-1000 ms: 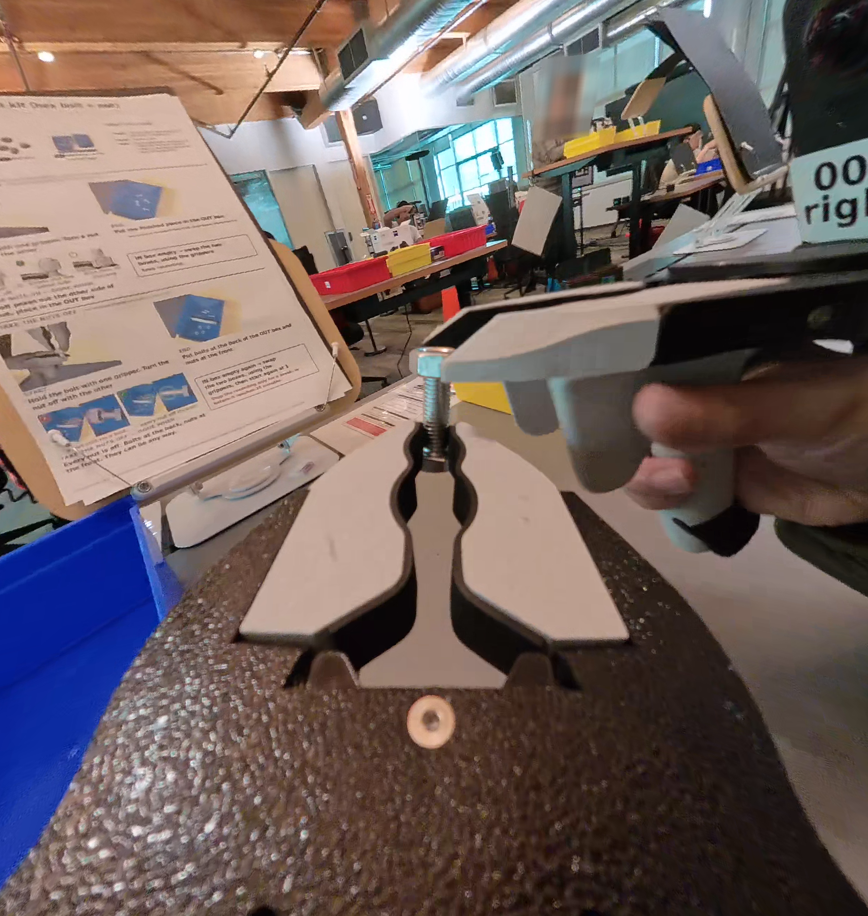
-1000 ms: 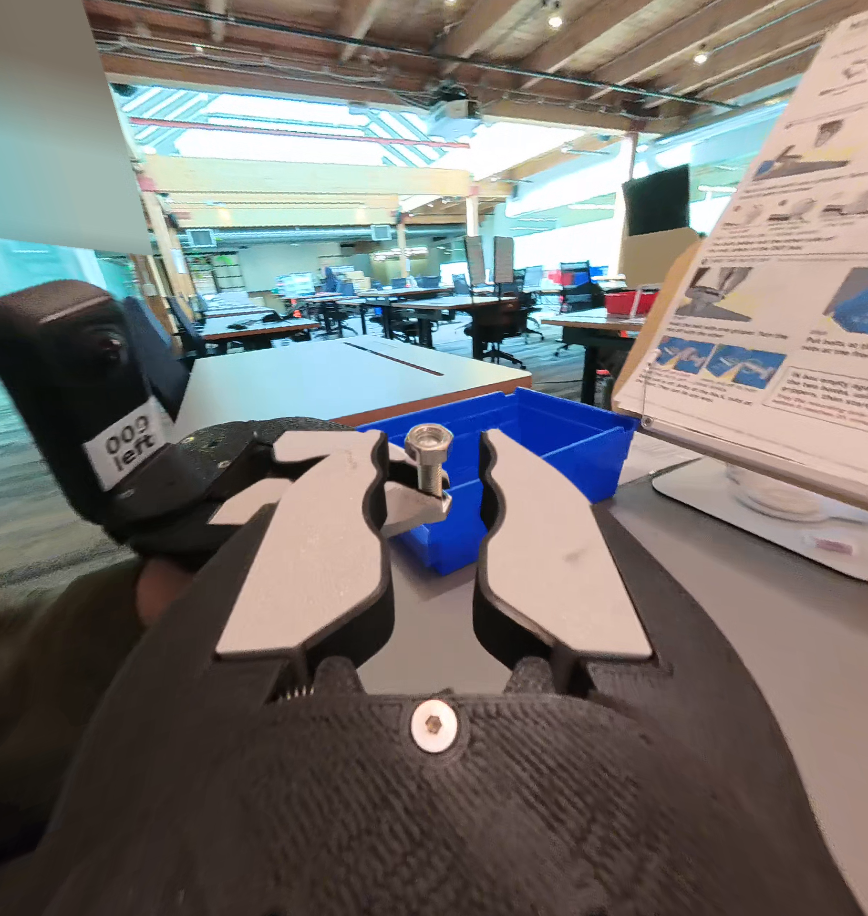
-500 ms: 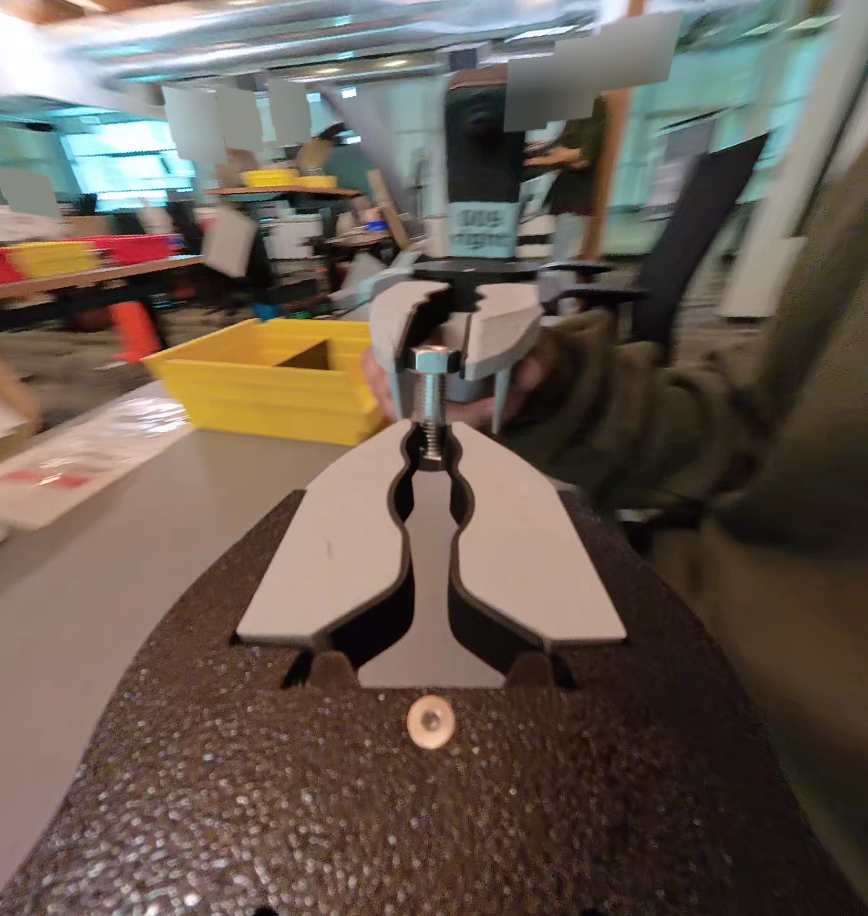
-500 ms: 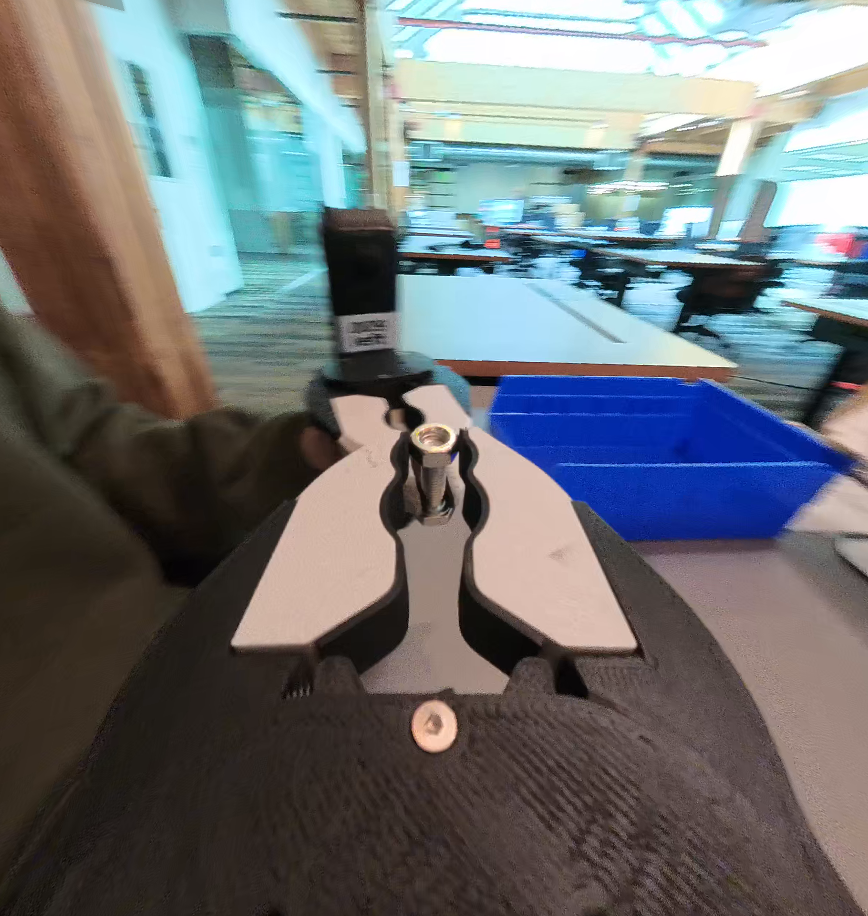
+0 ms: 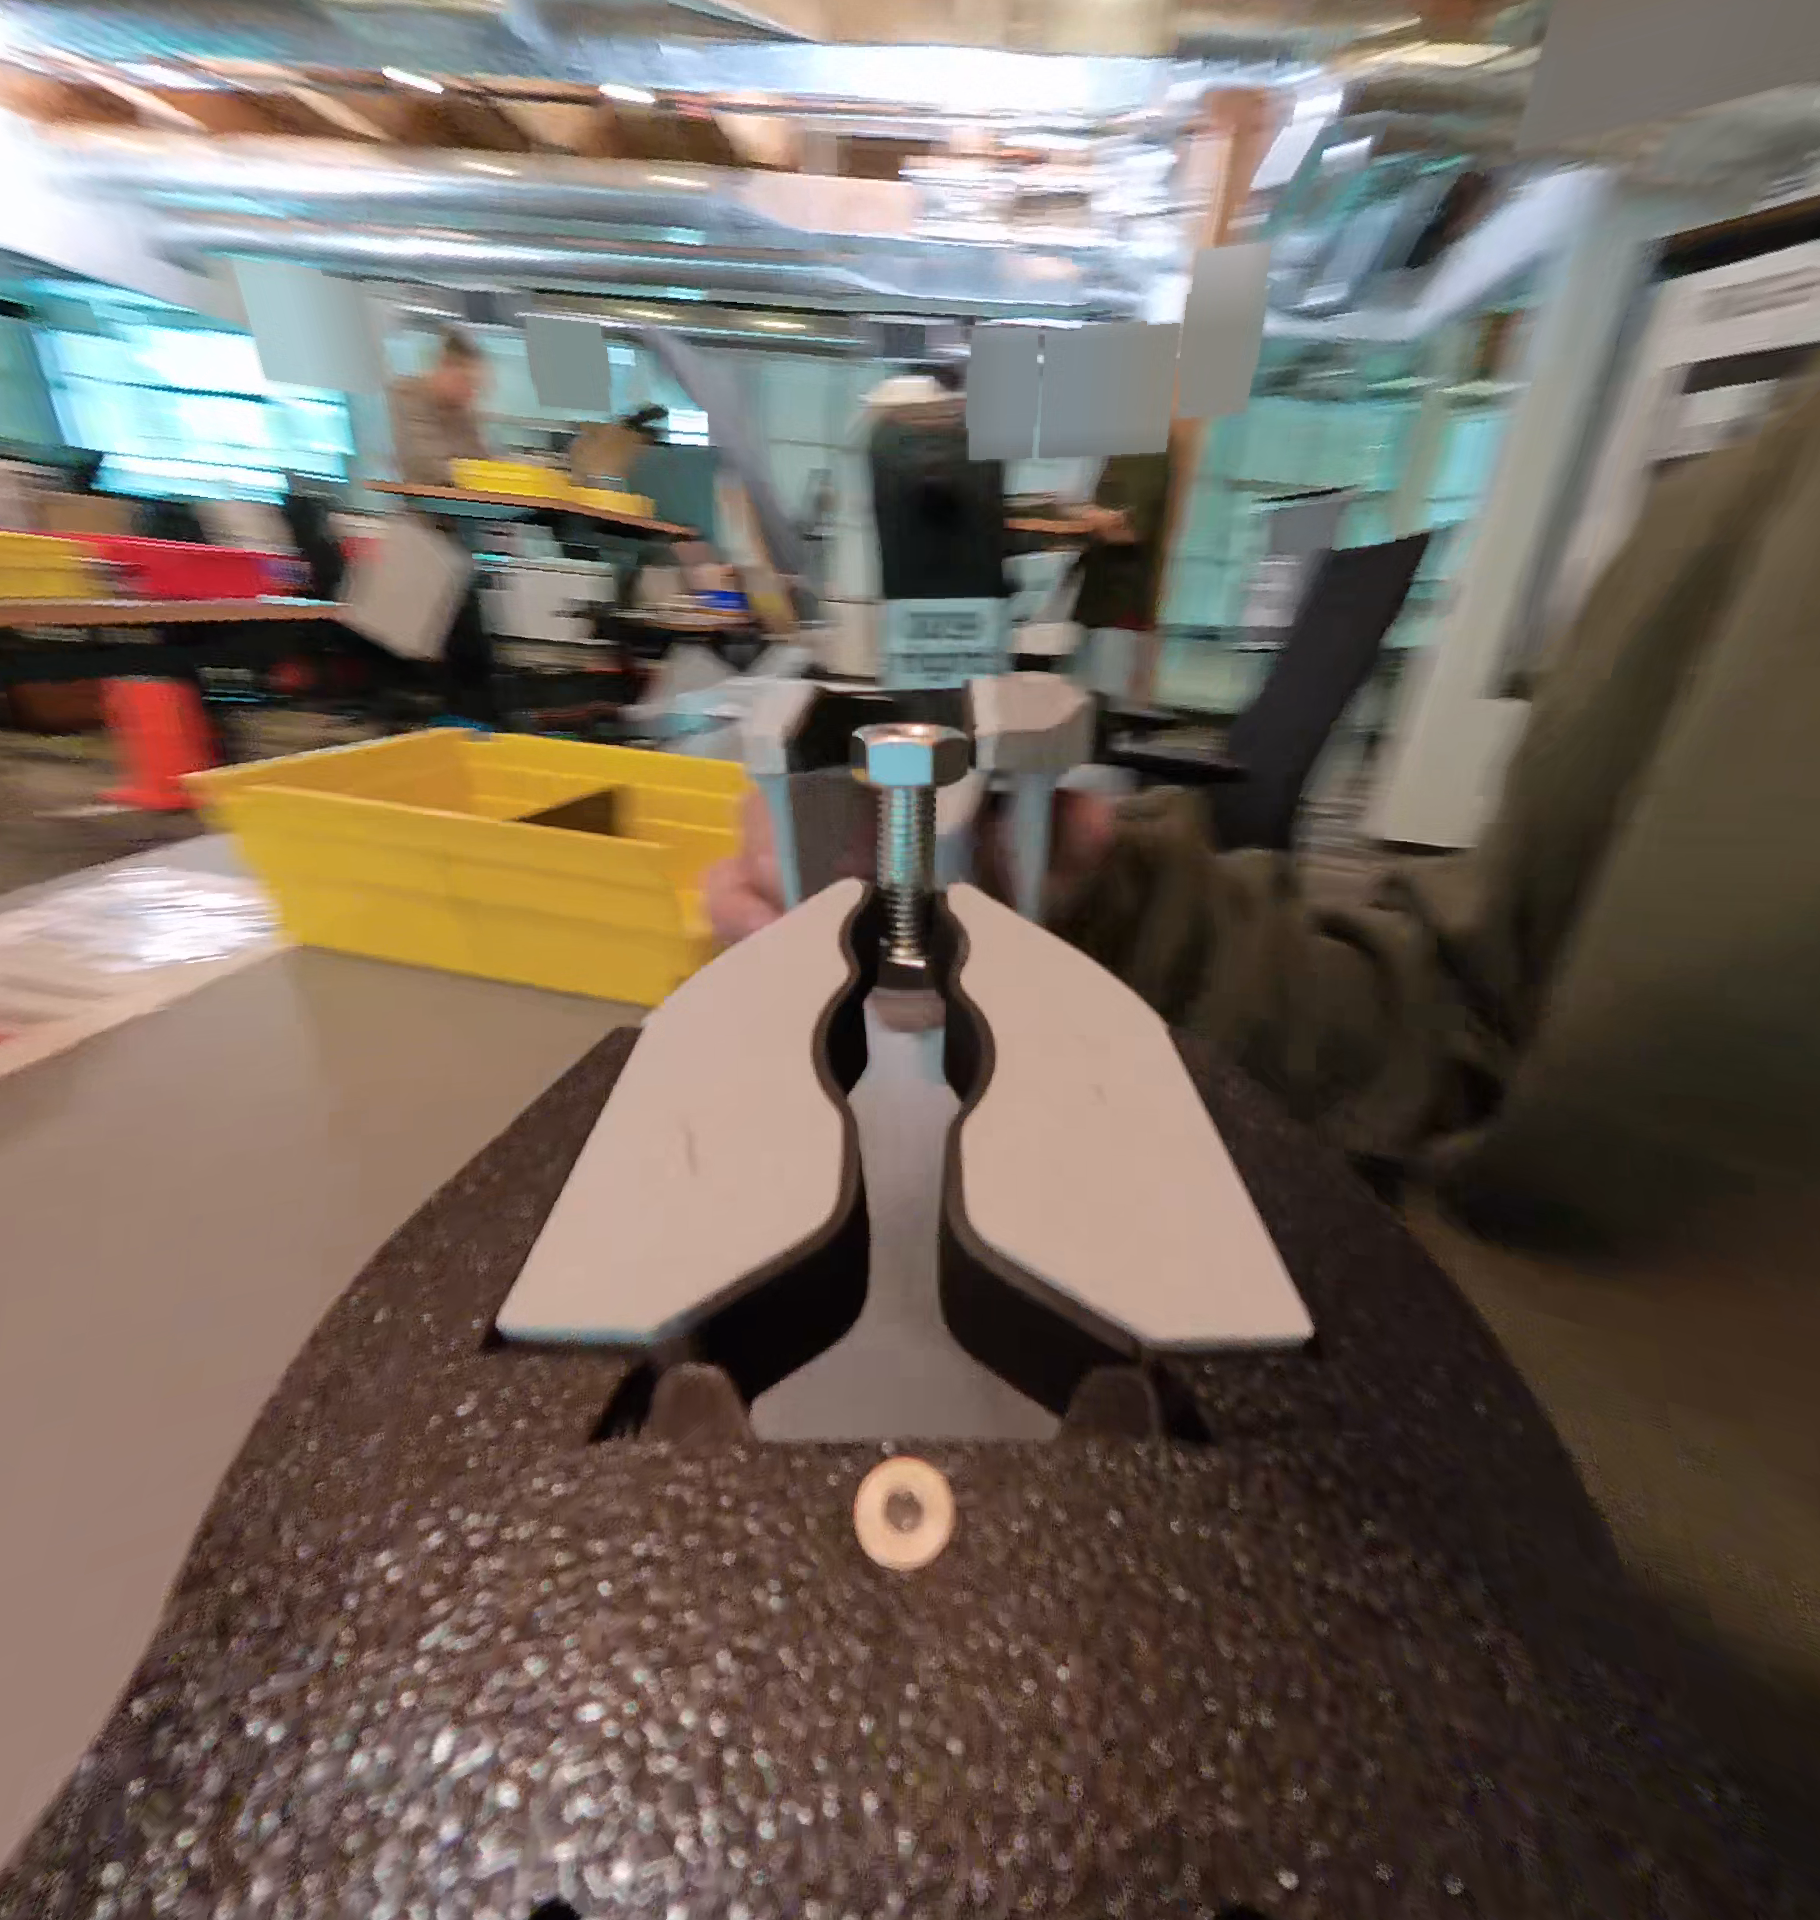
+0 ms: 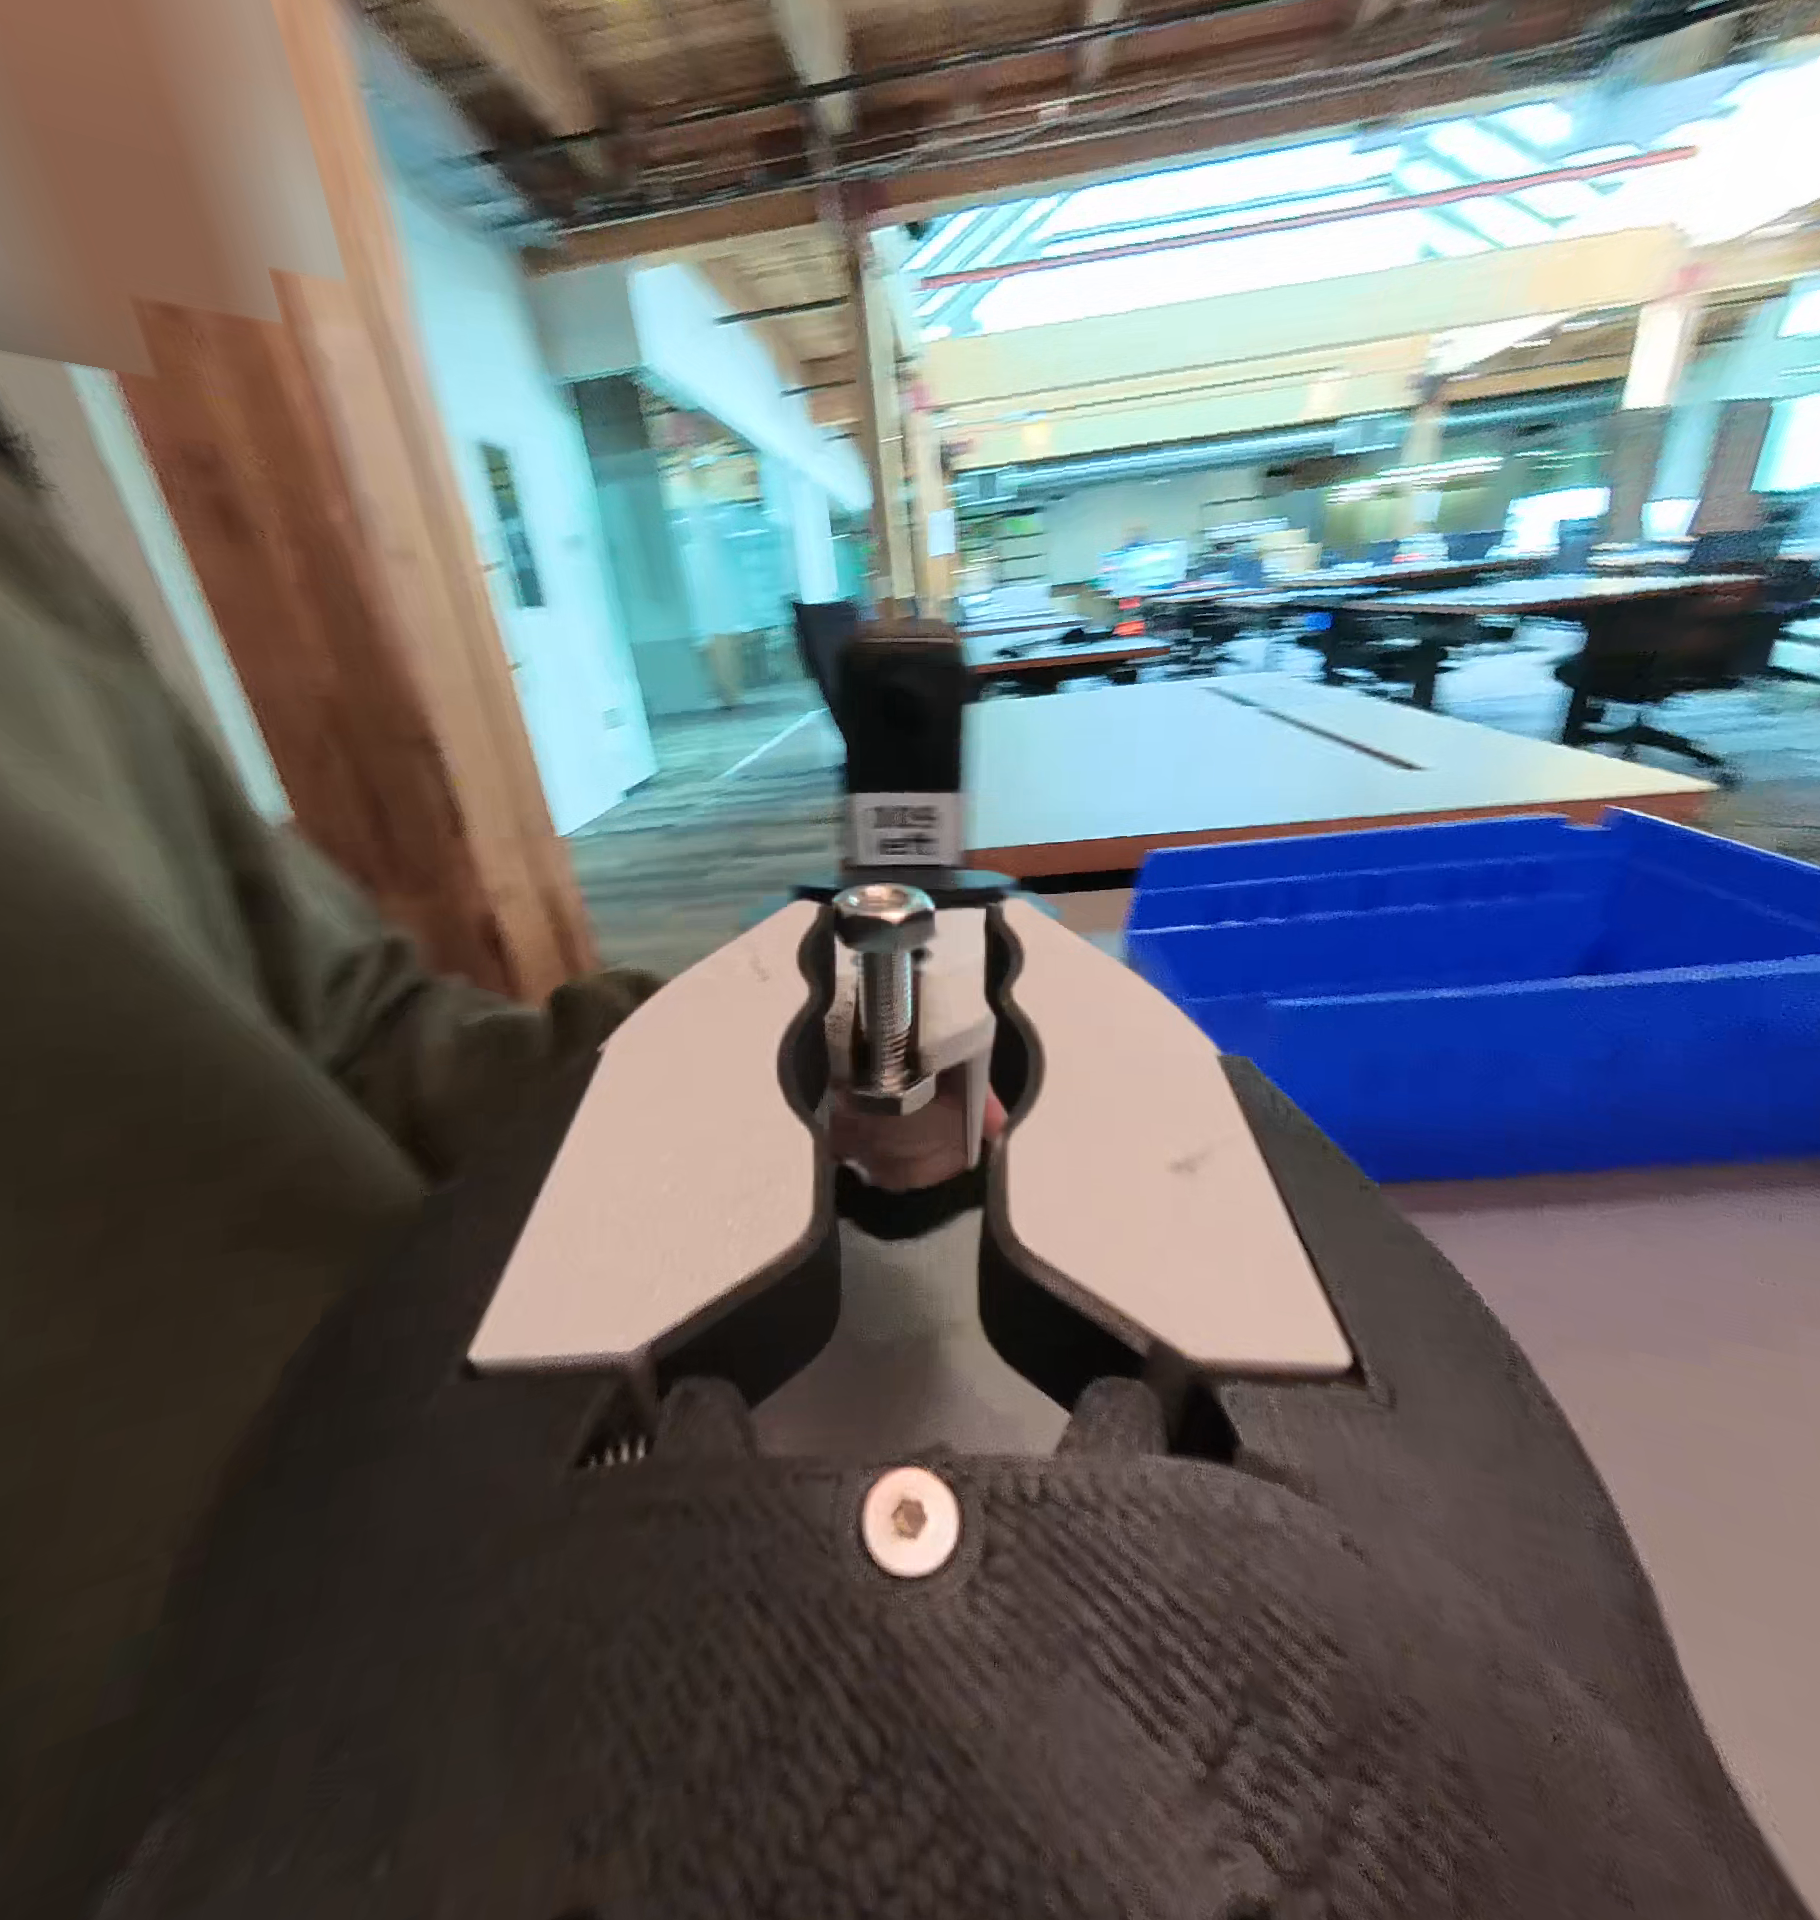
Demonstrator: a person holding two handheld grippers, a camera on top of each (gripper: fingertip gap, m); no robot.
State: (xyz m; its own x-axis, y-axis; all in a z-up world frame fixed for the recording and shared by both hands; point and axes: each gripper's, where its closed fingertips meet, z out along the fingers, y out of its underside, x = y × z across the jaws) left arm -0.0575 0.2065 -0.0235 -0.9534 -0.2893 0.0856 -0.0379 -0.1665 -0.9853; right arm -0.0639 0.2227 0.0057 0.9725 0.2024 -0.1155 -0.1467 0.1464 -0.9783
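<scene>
A silver hex bolt (image 5: pixel 908 821) stands upright between my two grippers, which face each other above the grey table (image 5: pixel 210 1143). My left gripper (image 5: pixel 901 909) is shut on the bolt's lower thread and nut. In the right wrist view the nut (image 6: pixel 885 1096) sits between the left gripper's pale fingers (image 6: pixel 953 1034). My right gripper (image 6: pixel 906 914) has its jaws narrowed on either side of the bolt head (image 6: pixel 882 920), with a small gap still showing on one side. The right gripper (image 5: pixel 906 727) also shows behind the bolt in the left wrist view.
A yellow bin (image 5: pixel 449 852) stands on the table behind the left gripper's view. A blue bin (image 6: pixel 1508 987) stands to the right in the right wrist view. Olive sleeves (image 5: pixel 1508 935) fill one side of each view. Papers (image 5: pixel 54 956) lie at the far left. The tips of both grippers are at nearly the same place.
Both grippers have swung round from side-on to face each other. The right jaws went from wide open beside the bolt to narrowed around its head. The left still holds the bolt.
</scene>
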